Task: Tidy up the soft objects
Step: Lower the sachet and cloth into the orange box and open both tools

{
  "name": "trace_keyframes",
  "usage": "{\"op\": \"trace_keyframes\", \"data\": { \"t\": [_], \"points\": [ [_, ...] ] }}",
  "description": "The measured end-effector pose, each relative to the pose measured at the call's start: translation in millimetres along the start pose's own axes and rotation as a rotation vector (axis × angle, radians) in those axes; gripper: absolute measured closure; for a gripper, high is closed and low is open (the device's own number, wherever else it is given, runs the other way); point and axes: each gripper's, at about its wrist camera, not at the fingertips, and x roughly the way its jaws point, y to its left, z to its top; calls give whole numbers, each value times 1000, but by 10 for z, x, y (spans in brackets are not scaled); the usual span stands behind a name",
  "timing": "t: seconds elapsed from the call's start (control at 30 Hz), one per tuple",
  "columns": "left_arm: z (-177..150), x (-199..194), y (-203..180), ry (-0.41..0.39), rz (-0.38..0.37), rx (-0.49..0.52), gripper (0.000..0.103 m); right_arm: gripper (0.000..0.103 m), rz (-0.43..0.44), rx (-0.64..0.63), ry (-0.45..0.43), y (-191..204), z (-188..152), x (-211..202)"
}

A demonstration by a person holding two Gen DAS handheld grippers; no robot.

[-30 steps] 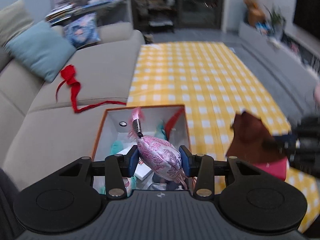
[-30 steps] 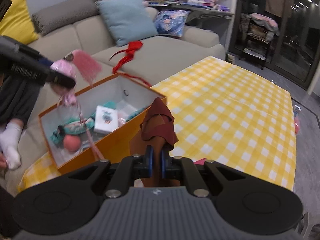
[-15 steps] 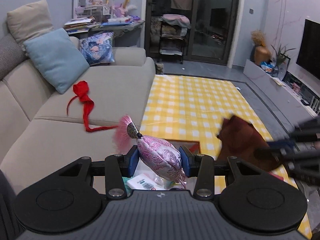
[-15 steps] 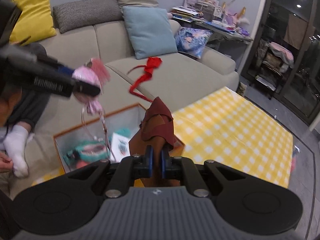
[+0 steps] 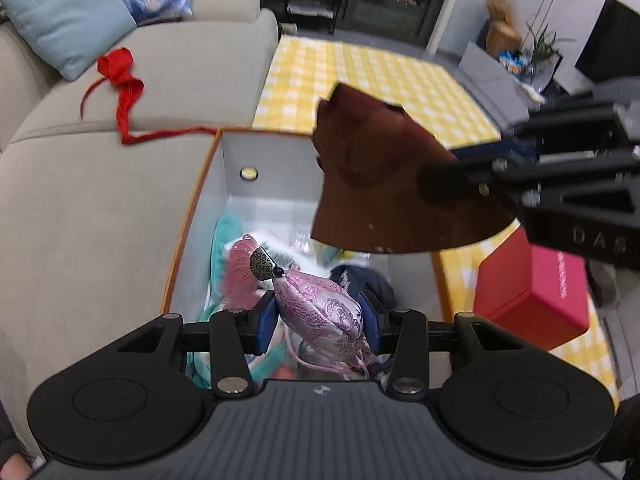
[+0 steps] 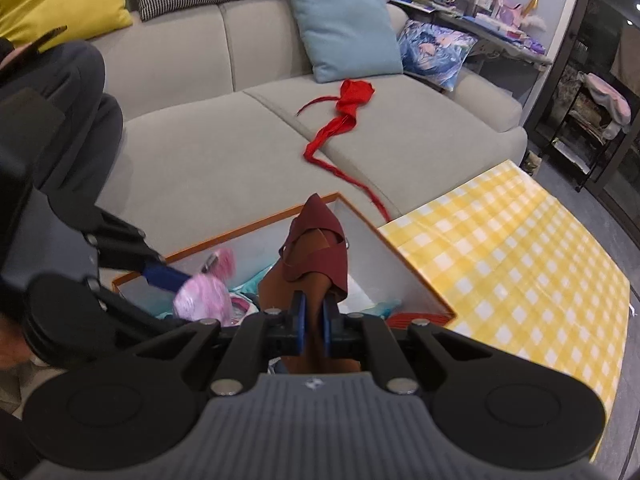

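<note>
My left gripper (image 5: 318, 326) is shut on a pink brocade sachet (image 5: 320, 312) with a pink tassel (image 5: 240, 268), held over the open orange box (image 5: 188, 216). My right gripper (image 6: 314, 326) is shut on a brown cloth pouch (image 6: 316, 248), also held above the box (image 6: 416, 276); the pouch shows in the left wrist view (image 5: 376, 184). The sachet shows in the right wrist view (image 6: 202, 298). The box holds teal, dark blue and white soft items.
A red ribbon (image 6: 344, 120) lies on the grey sofa (image 6: 208, 160) behind the box. A red-pink small box (image 5: 536, 292) stands on the yellow checked cloth (image 6: 520, 248) to the right. A light blue cushion (image 6: 344, 24) leans on the sofa back.
Both grippers have come down and closer over the orange box, after being lifted higher half a second ago. The brown pouch now hangs above the box's far right part.
</note>
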Motion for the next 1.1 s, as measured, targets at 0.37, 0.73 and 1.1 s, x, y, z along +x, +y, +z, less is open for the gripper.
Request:
{"op": "trace_keyframes", "data": {
  "t": [0.37,0.73,1.1],
  "points": [
    [19,352,137,66,18,-51,54,97,-10,-6,68,-48,128,493],
    [61,559,218,97,1,-77,54,97,23,-51,163,-81,241,1238],
    [68,781,197,141,14,-72,53,96,41,-72,222,-166,227,1705]
  ]
}}
